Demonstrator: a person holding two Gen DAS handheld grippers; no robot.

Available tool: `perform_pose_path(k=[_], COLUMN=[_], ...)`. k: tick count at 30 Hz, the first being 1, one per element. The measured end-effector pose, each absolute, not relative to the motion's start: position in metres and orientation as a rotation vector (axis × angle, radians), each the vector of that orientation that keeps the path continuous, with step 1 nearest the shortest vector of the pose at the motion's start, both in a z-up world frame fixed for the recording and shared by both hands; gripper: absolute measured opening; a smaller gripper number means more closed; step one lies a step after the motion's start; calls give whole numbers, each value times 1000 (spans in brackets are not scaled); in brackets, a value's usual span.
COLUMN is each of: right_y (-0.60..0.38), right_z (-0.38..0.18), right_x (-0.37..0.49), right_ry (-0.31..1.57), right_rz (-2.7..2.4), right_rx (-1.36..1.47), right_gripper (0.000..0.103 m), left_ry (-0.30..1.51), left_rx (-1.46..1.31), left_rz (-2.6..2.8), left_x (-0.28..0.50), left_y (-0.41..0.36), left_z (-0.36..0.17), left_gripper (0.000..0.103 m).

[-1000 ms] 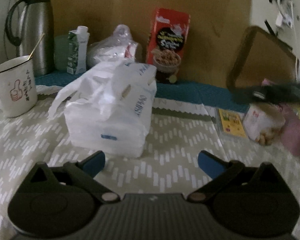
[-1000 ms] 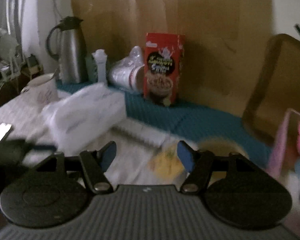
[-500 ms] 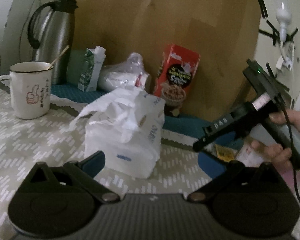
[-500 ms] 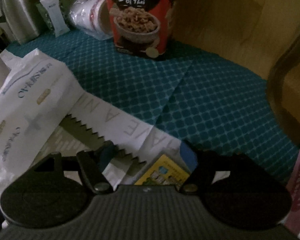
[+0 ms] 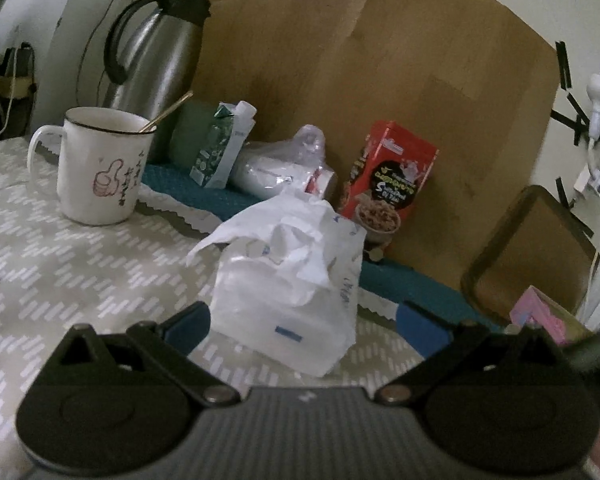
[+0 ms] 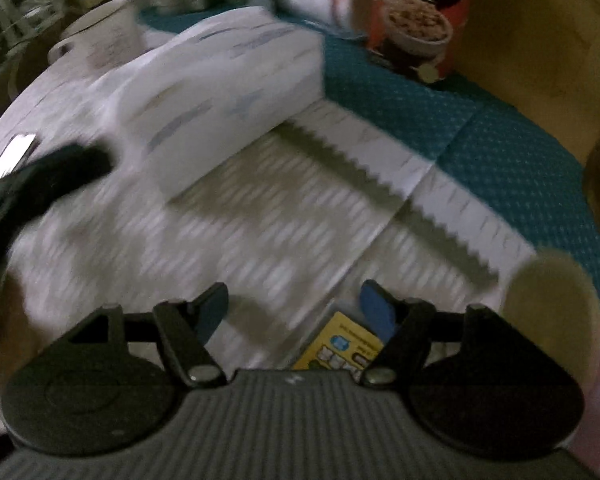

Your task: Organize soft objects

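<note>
A soft white tissue pack (image 5: 292, 280) in crinkled plastic lies on the patterned tablecloth, with a tissue sticking up from its top. My left gripper (image 5: 304, 328) is open, and the near end of the pack sits between its blue fingertips without touching them. The right wrist view is blurred: the same tissue pack (image 6: 220, 80) lies at the upper left, well ahead of my right gripper (image 6: 296, 312). That gripper is open and tilted down over the cloth, holding nothing. A yellow card packet (image 6: 340, 348) lies flat under its right finger. The dark shape at the left is my left gripper (image 6: 40, 184).
A white mug (image 5: 96, 172) with a spoon stands at the left, a steel thermos (image 5: 156, 52) behind it. A milk carton (image 5: 224, 148), bagged paper cups (image 5: 284, 164) and a red snack box (image 5: 392, 188) line the cardboard backdrop. A pink box (image 5: 540, 312) sits at the right.
The left view has rolled and closed in on the tissue pack. The right gripper has left the middle of that view. The right view has tipped down and swung left towards the pack.
</note>
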State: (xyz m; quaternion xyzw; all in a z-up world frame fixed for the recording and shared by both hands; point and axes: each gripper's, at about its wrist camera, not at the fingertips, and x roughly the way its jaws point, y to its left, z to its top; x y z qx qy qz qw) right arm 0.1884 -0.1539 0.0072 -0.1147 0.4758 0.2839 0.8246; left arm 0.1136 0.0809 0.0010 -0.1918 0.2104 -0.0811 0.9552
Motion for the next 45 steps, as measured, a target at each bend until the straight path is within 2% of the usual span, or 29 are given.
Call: perform_pose_path(k=[4, 6, 9, 12, 15, 17, 21, 24, 25, 26, 27, 29, 32, 37, 40, 43, 45], right_y=[-184, -202, -229, -239, -225, -221, -230, -225, -227, -230, -235, -250, -278, -289, -267, -244, -236], right_z=[6, 2, -3, -12, -21, -24, -23, -26, -26, -27, -26, -23, -21, -18, -16, -23, -28], right_x=[129, 97, 54, 27, 17, 22, 40, 41, 39, 36, 34, 29, 20, 12, 12, 21, 24], right_ry=[891, 756, 609, 598, 566, 577, 634, 616, 611, 602, 600, 610, 606, 591, 558, 581, 571], right_rz=[656, 596, 461, 459, 487, 453, 419, 378, 384, 391, 411, 435, 387, 371, 422, 456, 438], right_rx=[-242, -242, -188, -71, -102, -108, 92, 84, 86, 80, 81, 103, 126, 154, 100, 51, 11], right_gripper=[75, 75, 82, 82, 89, 89, 90, 89, 85, 75, 70, 49, 39, 43, 63, 70, 71], left_ry=[429, 436, 454, 485, 525, 522, 544, 554, 561, 573, 584, 611, 644, 654, 666, 662, 656], left_rx=[-362, -350, -329, -281, -208, -159, -153, -135, -132, -133, -137, -146, -144, -125, -151, -159, -151], left_rz=[-183, -196, -225, -232, -250, -257, -336, -361, -363, -370, -380, -404, -456, -511, -520, -507, -497], left_x=[113, 113, 114, 117, 117, 112, 97, 91, 90, 90, 90, 91, 89, 85, 87, 87, 86], left_y=[76, 74, 70, 60, 45, 33, 12, -1, -4, -5, -6, -9, -18, -37, -41, -38, -36], left_z=[1, 1, 1, 1, 1, 3, 3, 3, 2, 2, 2, 0, -2, -1, -1, 2, 4], left_gripper=[103, 103, 103, 103, 103, 103, 103, 102, 102, 102, 102, 102, 102, 102, 102, 103, 103])
